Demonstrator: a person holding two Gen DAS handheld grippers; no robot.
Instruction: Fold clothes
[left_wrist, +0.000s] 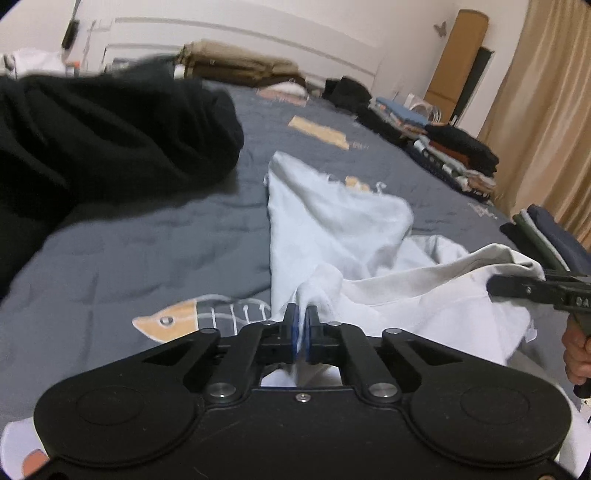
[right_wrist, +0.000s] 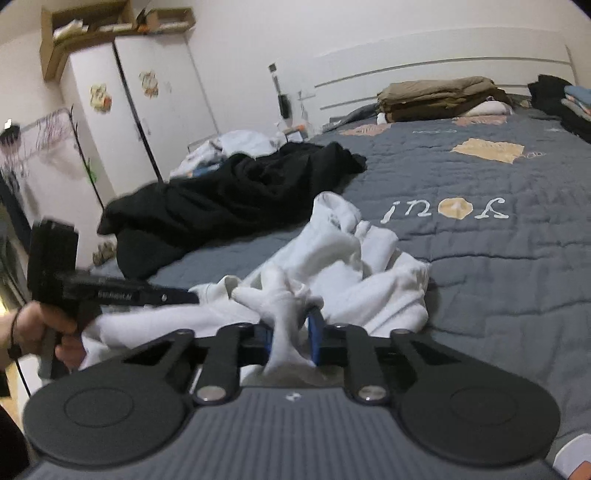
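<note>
On the grey quilted bedspread (left_wrist: 147, 236) lies a crumpled white garment (left_wrist: 332, 229), near the foot of the bed, and both tongs have a piece of it. The left gripper (left_wrist: 301, 325) has its two blue pads nearly together, with a thin fold of the white cloth pinched between them. The right gripper (right_wrist: 291, 328) holds a thicker, twisted bunch of the same garment (right_wrist: 332, 258) between its fingers, so its jaws stand a little more apart. From the left wrist view I can see the right gripper (left_wrist: 495, 286) coming in from the side with its tip on the cloth edge, and a part of the hand (left_wrist: 578, 350) that carries it. The same view shows folded clothes stacked (left_wrist: 454, 155) along the far side of the bed and a beige curtain (left_wrist: 546, 110), which the other view does not give. The right wrist view shows instead the left gripper (right_wrist: 192, 297) from the side, the hand (right_wrist: 40, 328) around its handle, a white wardrobe (right_wrist: 140, 107) with stickers and cardboard boxes (right_wrist: 88, 26) on top. A black garment (right_wrist: 236, 192) lies in a heap beside the white one in both views, blurred in the left one.
</note>
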